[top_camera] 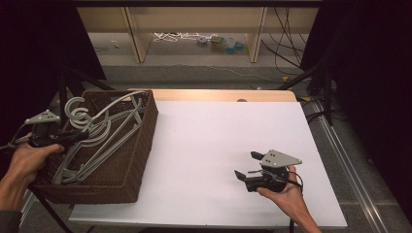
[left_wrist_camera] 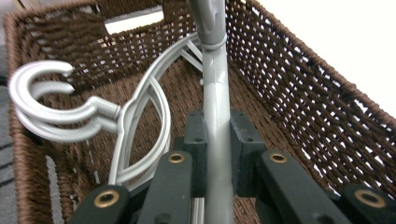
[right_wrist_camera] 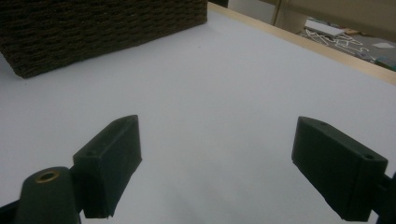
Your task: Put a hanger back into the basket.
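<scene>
A brown wicker basket (top_camera: 142, 145) stands at the table's left side and holds several grey plastic hangers (top_camera: 104, 136). My left gripper (top_camera: 73, 138) reaches into the basket from its left rim and is shut on the bar of one grey hanger (left_wrist_camera: 215, 102), which runs up between the jaws in the left gripper view. Two other hangers' hooks (left_wrist_camera: 51, 105) curl to the left inside the basket (left_wrist_camera: 299, 93). My right gripper (top_camera: 248, 166) rests low over the white tabletop at the right front, open, with nothing between its fingers (right_wrist_camera: 109, 163).
The white table surface (top_camera: 218, 136) stretches between the basket and the right gripper. In the right gripper view the basket's side (right_wrist_camera: 93, 28) stands at the far left. A wooden shelf (top_camera: 194, 29) with cables and small items lies beyond the table. Dark stands flank both sides.
</scene>
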{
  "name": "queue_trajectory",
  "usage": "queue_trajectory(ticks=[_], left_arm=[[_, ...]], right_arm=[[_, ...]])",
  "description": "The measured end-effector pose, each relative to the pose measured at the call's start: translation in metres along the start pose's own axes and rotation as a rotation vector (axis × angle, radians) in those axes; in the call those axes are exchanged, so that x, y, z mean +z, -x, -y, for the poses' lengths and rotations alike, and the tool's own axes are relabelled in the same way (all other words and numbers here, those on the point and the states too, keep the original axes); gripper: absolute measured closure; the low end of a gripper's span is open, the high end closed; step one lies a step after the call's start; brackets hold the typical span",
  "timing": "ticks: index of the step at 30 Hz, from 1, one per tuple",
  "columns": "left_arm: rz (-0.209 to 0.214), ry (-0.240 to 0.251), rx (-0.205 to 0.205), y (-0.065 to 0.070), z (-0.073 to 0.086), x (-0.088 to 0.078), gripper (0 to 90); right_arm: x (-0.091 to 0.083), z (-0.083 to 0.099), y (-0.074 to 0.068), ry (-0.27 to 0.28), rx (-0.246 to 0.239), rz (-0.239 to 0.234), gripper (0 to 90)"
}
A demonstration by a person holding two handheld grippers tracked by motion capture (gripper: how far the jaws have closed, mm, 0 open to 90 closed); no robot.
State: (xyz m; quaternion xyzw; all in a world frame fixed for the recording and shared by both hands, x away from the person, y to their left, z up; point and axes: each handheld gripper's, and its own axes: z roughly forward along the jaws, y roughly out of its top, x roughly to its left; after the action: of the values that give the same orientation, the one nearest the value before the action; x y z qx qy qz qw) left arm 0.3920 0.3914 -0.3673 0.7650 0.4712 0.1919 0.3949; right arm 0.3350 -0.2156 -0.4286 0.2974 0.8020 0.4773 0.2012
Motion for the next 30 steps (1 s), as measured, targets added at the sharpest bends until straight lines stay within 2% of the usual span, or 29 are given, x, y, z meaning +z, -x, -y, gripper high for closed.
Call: queue_trajectory(ticks=[4, 7, 8, 9, 12, 16, 17, 18, 19, 20, 21, 24, 25, 27, 30], left_arm=[[0.016, -0.037, 0.015, -0.001, 0.002, 0.005, 79.4], [0.025, -0.084, 0.026, 0.002, 0.006, 0.013, 79.4], [0.025, -0.084, 0.026, 0.002, 0.006, 0.013, 79.4], [0.023, -0.116, 0.057, 0.001, 0.005, 0.014, 79.4], [0.022, -0.137, 0.056, 0.000, 0.006, 0.019, 79.4], [0.006, -0.170, 0.043, -0.001, 0.010, 0.031, 79.2], [0.010, -0.181, 0.026, -0.001, 0.012, 0.035, 79.2], [0.010, -0.181, 0.026, -0.001, 0.012, 0.035, 79.1], [-0.001, -0.192, -0.004, -0.001, 0.016, 0.038, 79.1], [0.011, -0.173, -0.006, -0.003, 0.017, 0.039, 78.9], [-0.008, -0.182, -0.018, -0.005, 0.017, 0.037, 78.8], [-0.018, -0.185, -0.023, -0.008, 0.017, 0.038, 78.3], [-0.027, -0.186, -0.041, -0.010, 0.018, 0.038, 77.9], [-0.030, -0.188, -0.047, -0.011, 0.018, 0.039, 77.6], [-0.060, -0.190, -0.071, -0.014, 0.019, 0.040, 74.4]], right_arm=[[0.000, 0.000, 0.000, -0.002, 0.001, -0.002, 16.6], [0.000, 0.001, 0.000, -0.004, 0.005, -0.003, 16.6], [0.000, 0.001, 0.000, -0.004, 0.005, -0.003, 16.6], [0.001, 0.001, 0.000, 0.003, 0.003, -0.001, 16.6], [0.001, 0.001, 0.000, 0.002, 0.003, -0.003, 16.6], [0.001, 0.001, 0.000, -0.010, 0.001, -0.012, 16.6], [0.001, 0.001, 0.000, -0.010, 0.000, -0.009, 16.6], [0.001, 0.001, 0.000, -0.010, 0.000, -0.009, 16.6], [0.001, 0.001, 0.000, -0.009, -0.001, -0.009, 16.6], [0.001, 0.001, 0.000, -0.010, -0.001, -0.009, 16.6], [0.001, 0.001, 0.000, -0.009, -0.001, -0.010, 16.6], [0.001, 0.002, 0.000, -0.009, 0.000, -0.009, 16.6], [0.001, 0.002, 0.000, -0.009, -0.001, -0.010, 16.6], [0.001, 0.002, 0.000, -0.009, -0.001, -0.011, 16.6], [0.002, 0.002, 0.000, -0.011, -0.001, -0.011, 16.6]])
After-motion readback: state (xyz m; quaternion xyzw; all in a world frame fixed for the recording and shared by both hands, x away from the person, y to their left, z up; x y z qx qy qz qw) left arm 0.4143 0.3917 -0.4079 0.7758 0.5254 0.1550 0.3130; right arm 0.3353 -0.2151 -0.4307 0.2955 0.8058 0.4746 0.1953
